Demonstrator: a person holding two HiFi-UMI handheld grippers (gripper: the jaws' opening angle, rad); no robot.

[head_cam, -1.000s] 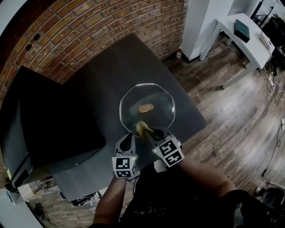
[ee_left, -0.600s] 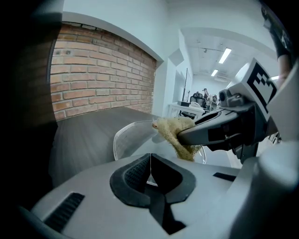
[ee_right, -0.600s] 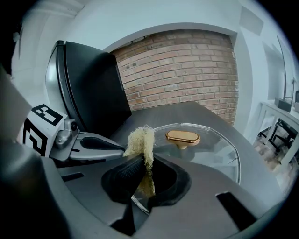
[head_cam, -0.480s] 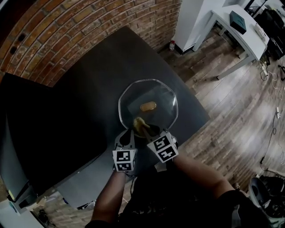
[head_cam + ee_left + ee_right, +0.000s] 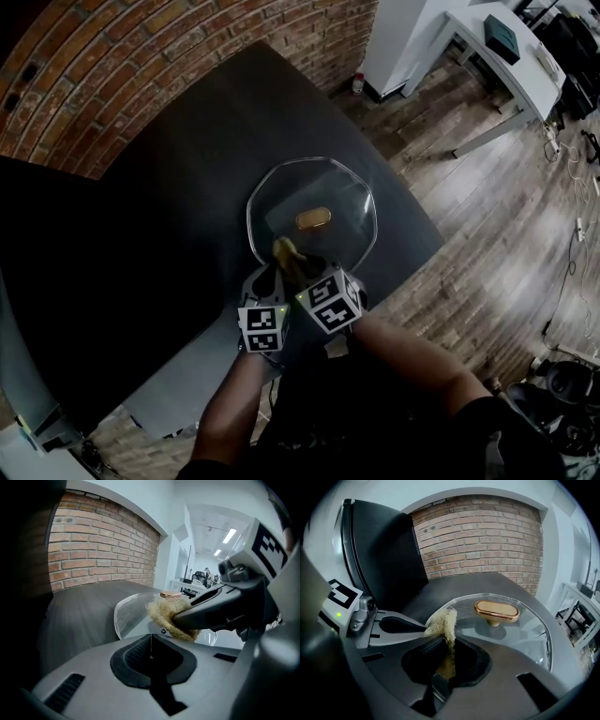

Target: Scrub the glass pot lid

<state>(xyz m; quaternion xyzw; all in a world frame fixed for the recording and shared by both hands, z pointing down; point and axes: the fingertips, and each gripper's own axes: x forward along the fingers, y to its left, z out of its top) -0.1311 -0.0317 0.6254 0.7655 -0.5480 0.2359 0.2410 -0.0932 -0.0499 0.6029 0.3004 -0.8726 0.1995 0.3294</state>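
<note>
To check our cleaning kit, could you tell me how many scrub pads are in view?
1. The scrub pad is clamped in the right gripper, over the near edge of the glass lid; none other shows.

The glass pot lid (image 5: 347,202) is clear, smooth and shiny, and its knob (image 5: 313,219) looks like glossy gold metal. The scrubber (image 5: 284,249) is rough, stringy yellow fibre. The table (image 5: 187,169) is dark and matt. The far wall (image 5: 141,56) is rough brick, and the floor (image 5: 487,244) is wood.
</note>
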